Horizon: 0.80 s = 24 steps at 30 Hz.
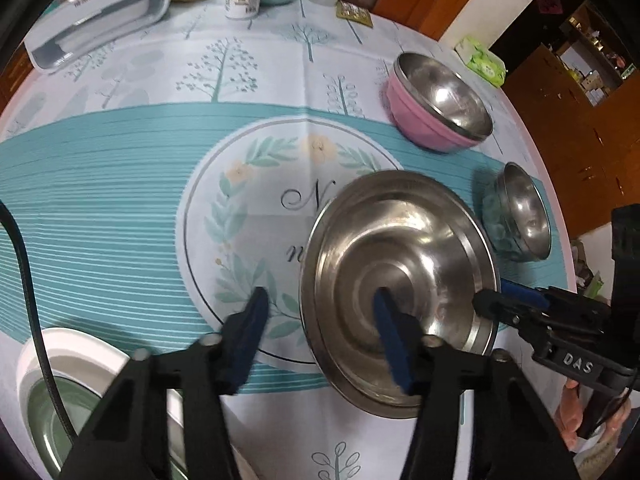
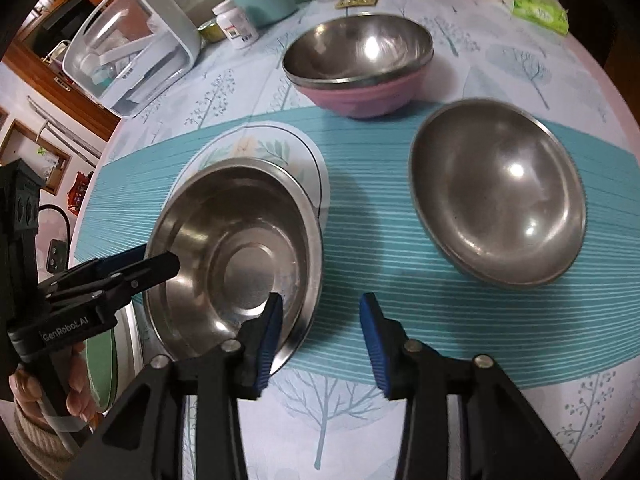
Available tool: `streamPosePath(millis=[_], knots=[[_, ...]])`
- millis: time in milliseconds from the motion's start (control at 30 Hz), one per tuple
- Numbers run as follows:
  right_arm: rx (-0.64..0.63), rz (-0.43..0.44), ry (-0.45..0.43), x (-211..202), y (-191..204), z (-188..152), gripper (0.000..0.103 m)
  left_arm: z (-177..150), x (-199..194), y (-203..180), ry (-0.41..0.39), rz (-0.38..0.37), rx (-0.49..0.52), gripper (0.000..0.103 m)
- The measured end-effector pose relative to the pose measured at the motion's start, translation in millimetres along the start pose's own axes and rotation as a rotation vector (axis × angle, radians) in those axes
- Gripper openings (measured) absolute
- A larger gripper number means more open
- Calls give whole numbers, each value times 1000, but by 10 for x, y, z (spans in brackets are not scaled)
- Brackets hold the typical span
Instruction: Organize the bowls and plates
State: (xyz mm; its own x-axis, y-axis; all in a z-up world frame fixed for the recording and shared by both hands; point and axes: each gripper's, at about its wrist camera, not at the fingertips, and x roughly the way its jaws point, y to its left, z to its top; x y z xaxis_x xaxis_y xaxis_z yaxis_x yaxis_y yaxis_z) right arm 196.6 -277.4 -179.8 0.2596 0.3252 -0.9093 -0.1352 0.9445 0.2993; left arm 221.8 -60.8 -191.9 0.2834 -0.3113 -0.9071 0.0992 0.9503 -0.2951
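Steel plate (image 1: 400, 292) mid-surface (image 1: 120, 200), my left gripper (image 1: 320, 320) and right gripper (image 2: 320, 320) each straddling opposite rim, jaws apart, nothing clamped. Pink bowl (image 1: 436, 108) behind; stacking likely.

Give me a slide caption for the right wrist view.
Both claws straddle opposite rims of the steel plate, beside a steel bowl and pink-based bowl.
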Motion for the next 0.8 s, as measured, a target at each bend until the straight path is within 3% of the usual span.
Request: streamPosePath(millis=[67, 133, 267, 500, 800], knots=[[3, 22, -1, 5, -4, 1, 26, -13, 57, 15, 21, -22, -10, 25], [-7, 27, -6, -2, 27, -5, 13, -27, 99, 20, 38, -34, -12, 13], [-31, -18, -16, -32, 85, -56, 13, -93, 87, -18, 39, -26, 7, 11], [-29, -25, -19, -297, 71, -233, 13, -244, -275, -201, 16, -90, 51, 11], [-110, -56, -89, -858, 210, -801, 14, -824, -798, -517, -50, -101, 159, 12]])
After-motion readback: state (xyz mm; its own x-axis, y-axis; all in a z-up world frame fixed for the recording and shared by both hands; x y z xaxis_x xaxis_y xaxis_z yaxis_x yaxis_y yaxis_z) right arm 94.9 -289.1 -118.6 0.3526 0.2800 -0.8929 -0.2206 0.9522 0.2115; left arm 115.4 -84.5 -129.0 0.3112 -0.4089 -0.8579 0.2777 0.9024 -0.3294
